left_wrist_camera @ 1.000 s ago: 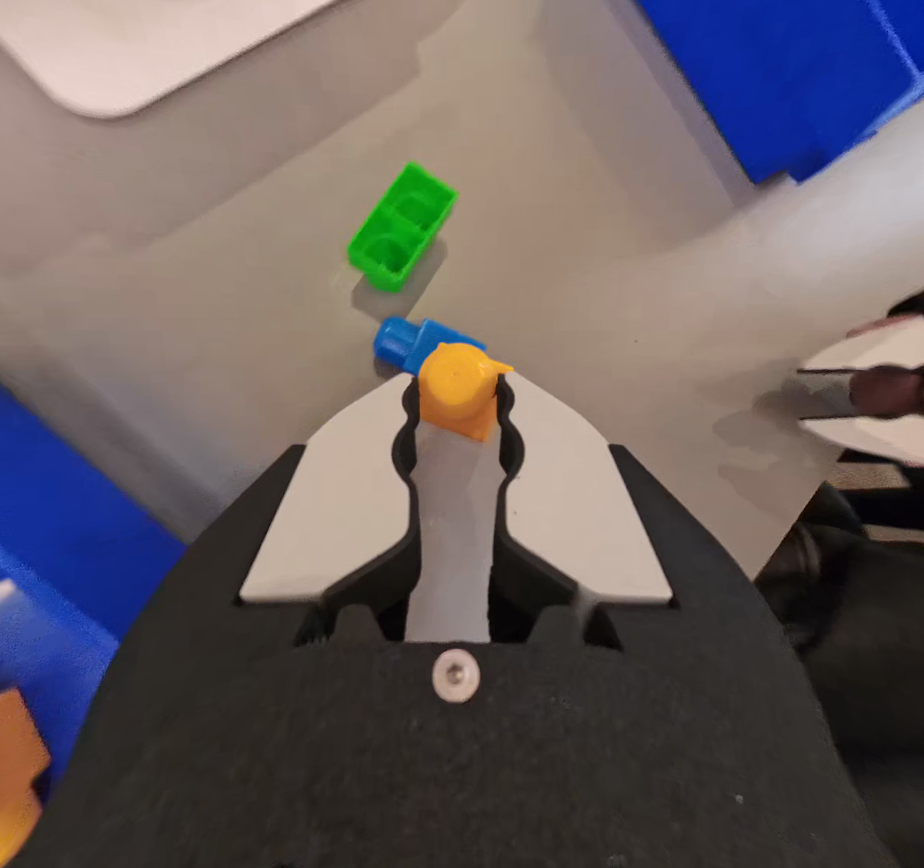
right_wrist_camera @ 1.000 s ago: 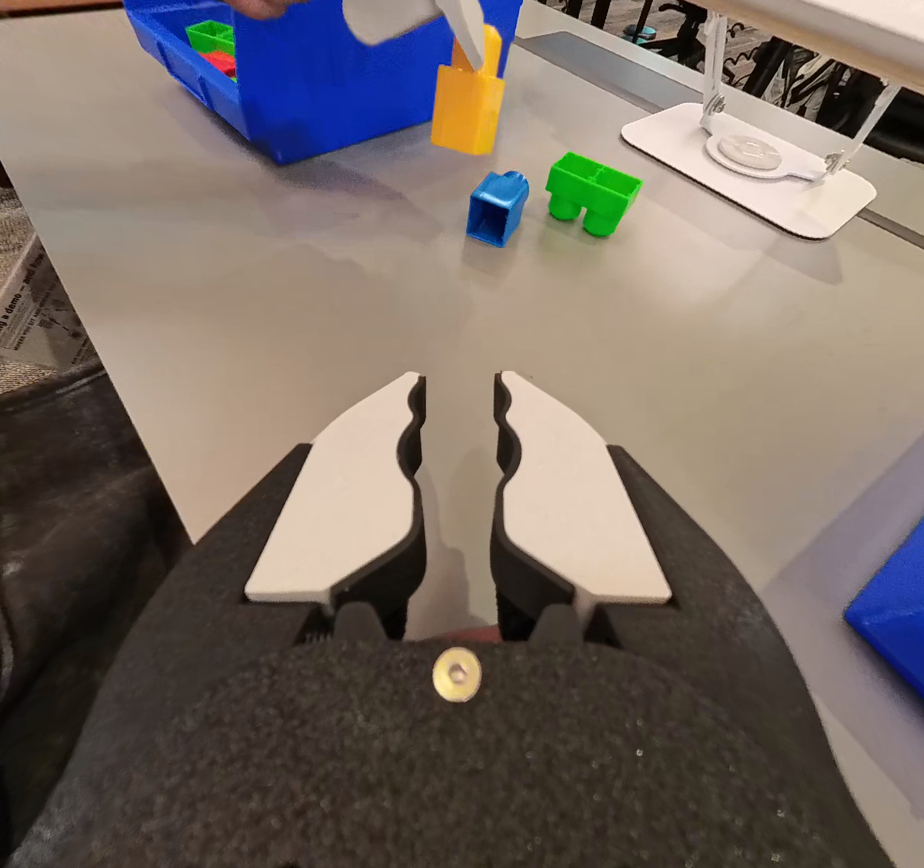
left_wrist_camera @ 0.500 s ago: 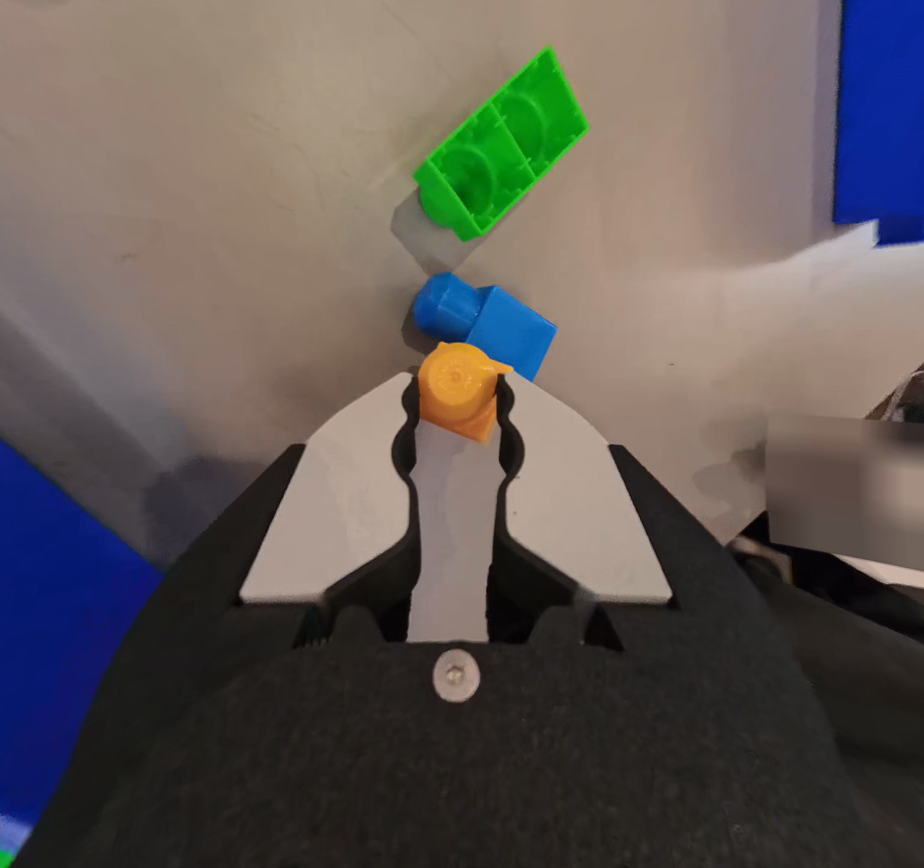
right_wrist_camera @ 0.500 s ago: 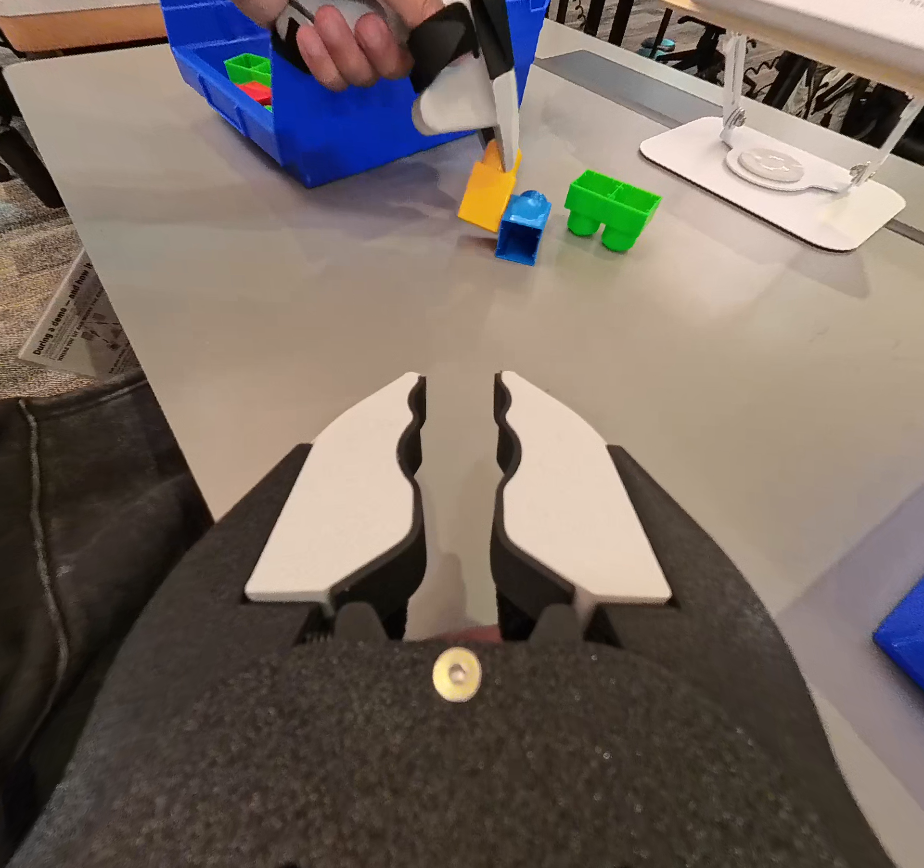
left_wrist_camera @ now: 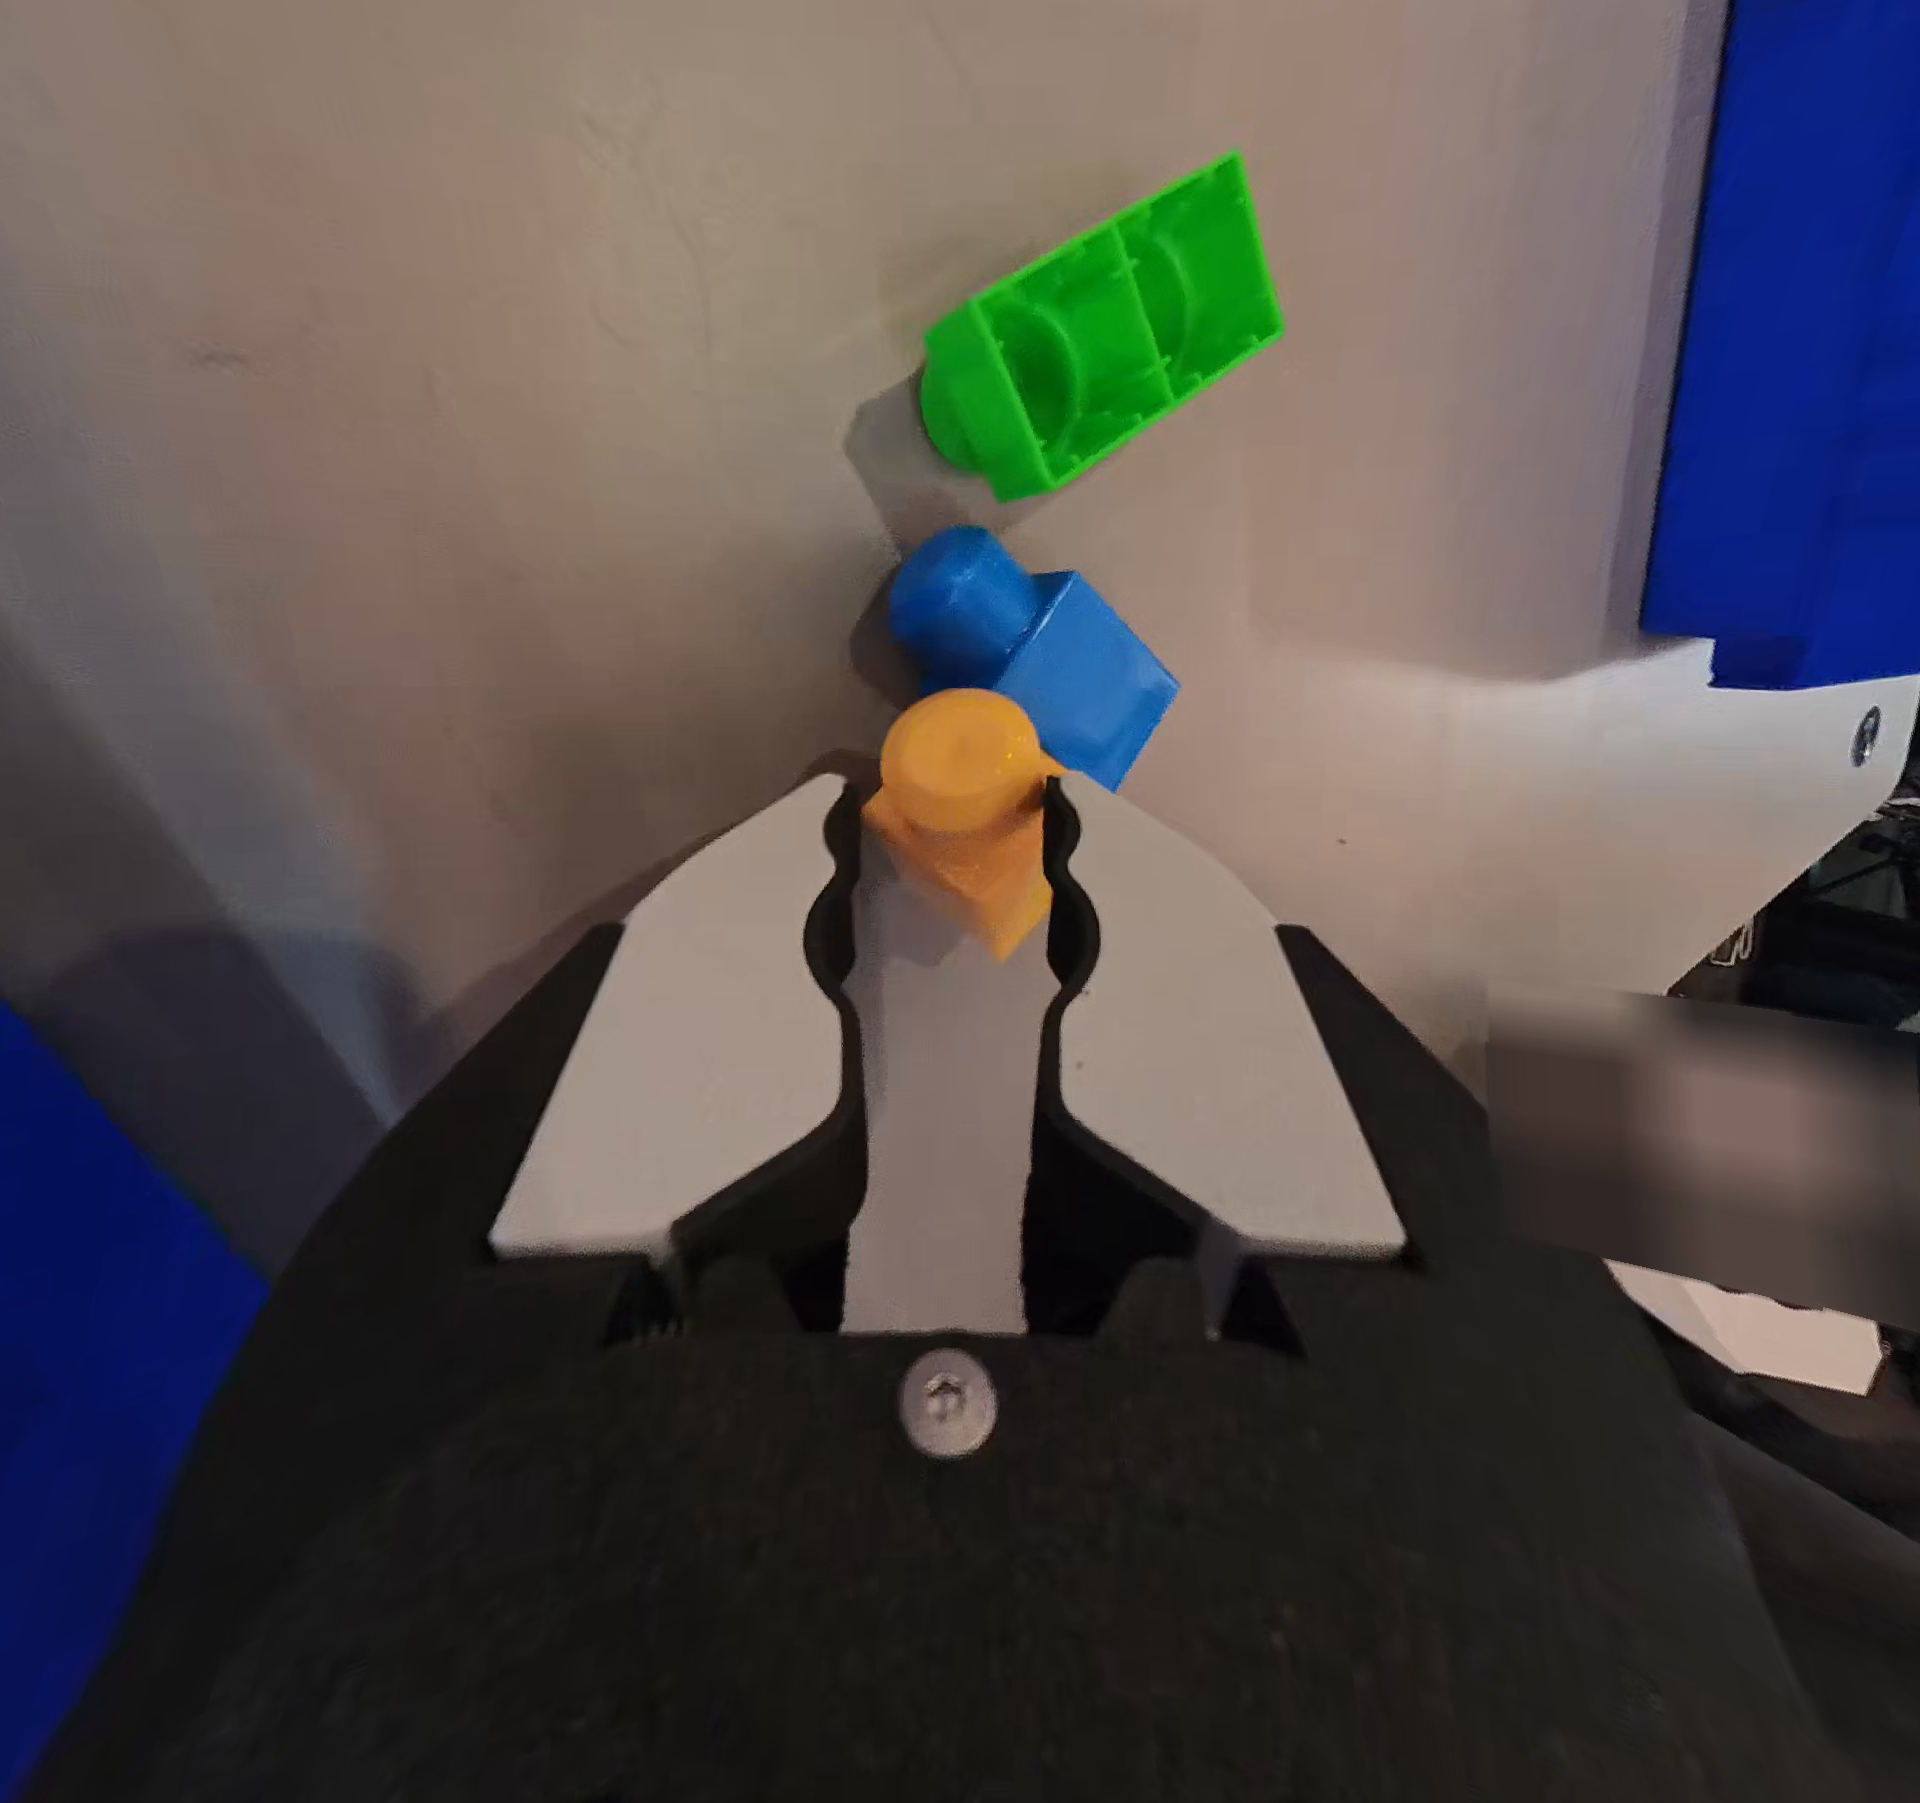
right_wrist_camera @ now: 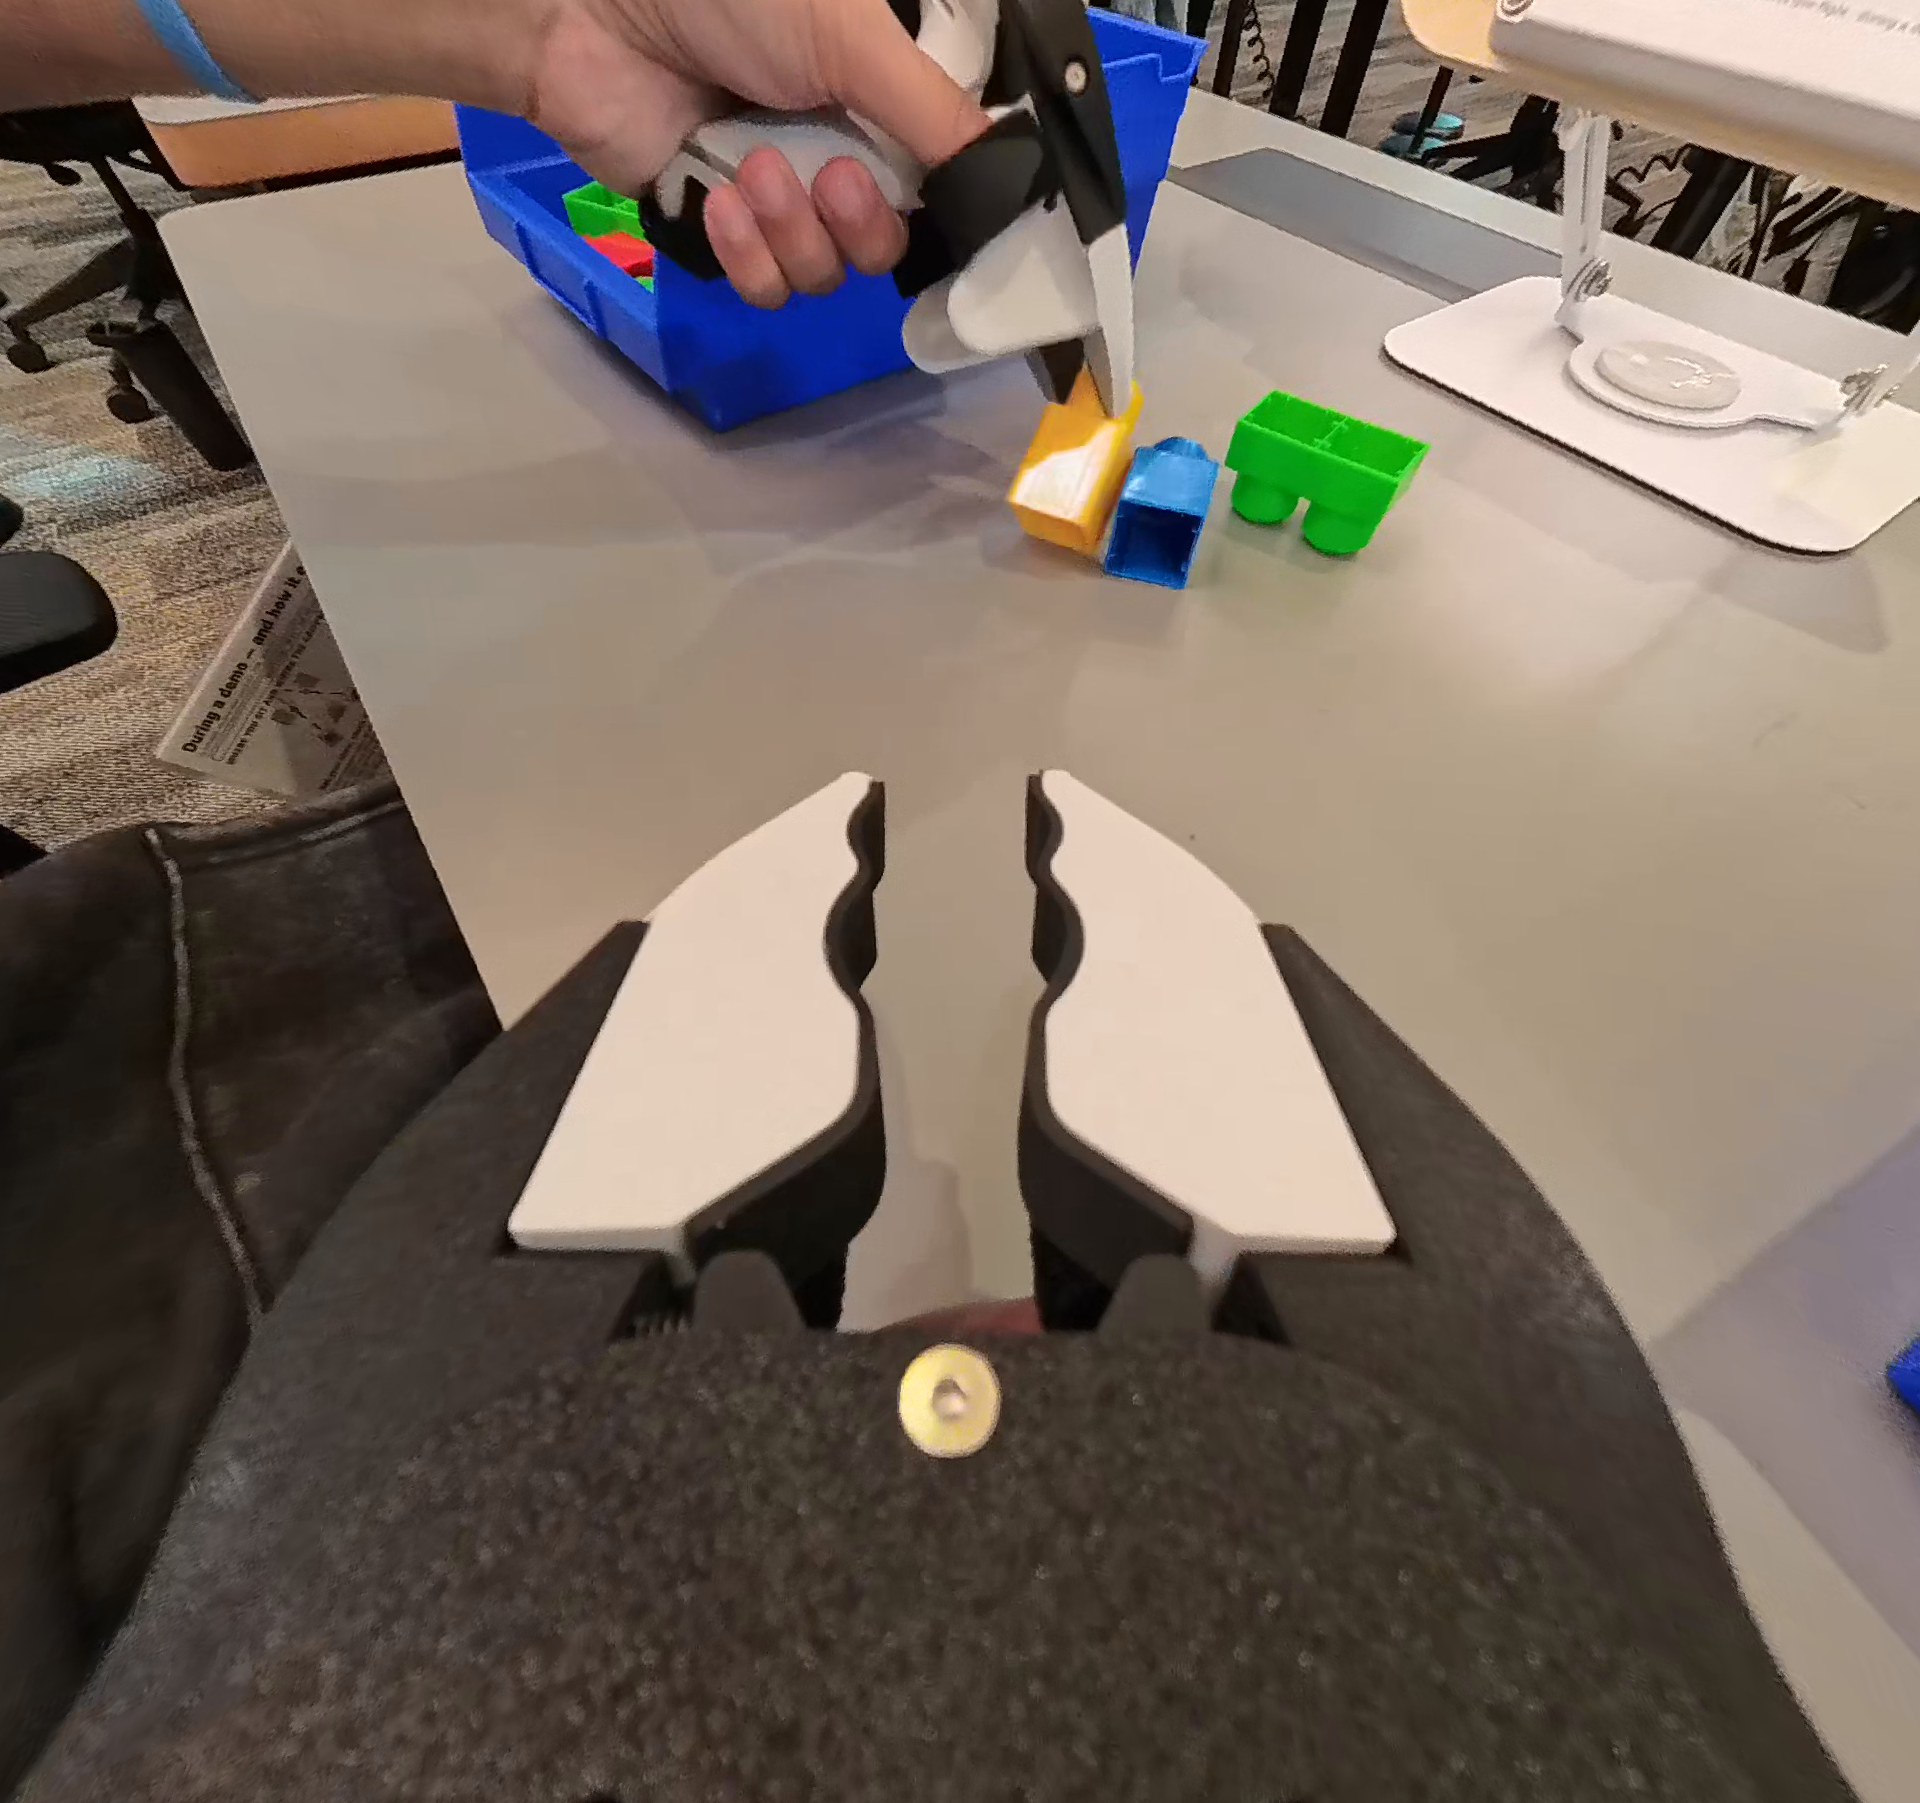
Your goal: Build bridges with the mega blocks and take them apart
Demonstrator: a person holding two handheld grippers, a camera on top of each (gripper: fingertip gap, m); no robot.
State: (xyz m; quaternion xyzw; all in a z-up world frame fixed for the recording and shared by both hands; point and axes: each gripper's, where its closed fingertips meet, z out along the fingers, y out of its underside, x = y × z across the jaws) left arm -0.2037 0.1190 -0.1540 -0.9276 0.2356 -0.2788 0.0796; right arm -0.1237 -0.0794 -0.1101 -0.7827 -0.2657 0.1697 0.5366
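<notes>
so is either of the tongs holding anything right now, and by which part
The left tongs grip the orange plastic single-stud block by its round stud end; its body tilts down by the table. The right tongs are open and empty.

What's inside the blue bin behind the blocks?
In the blue bin, a green block and a red block show. The hand and bin wall hide the rest.

The tabletop [right_wrist_camera: 1351, 818] is plain grey. On it are an orange block [right_wrist_camera: 1070, 475], a blue block [right_wrist_camera: 1158, 517] and a green block [right_wrist_camera: 1320, 475]. The bin [right_wrist_camera: 748, 340] is blue. Each gripper has white fingers [right_wrist_camera: 717, 1047] on black.
</notes>
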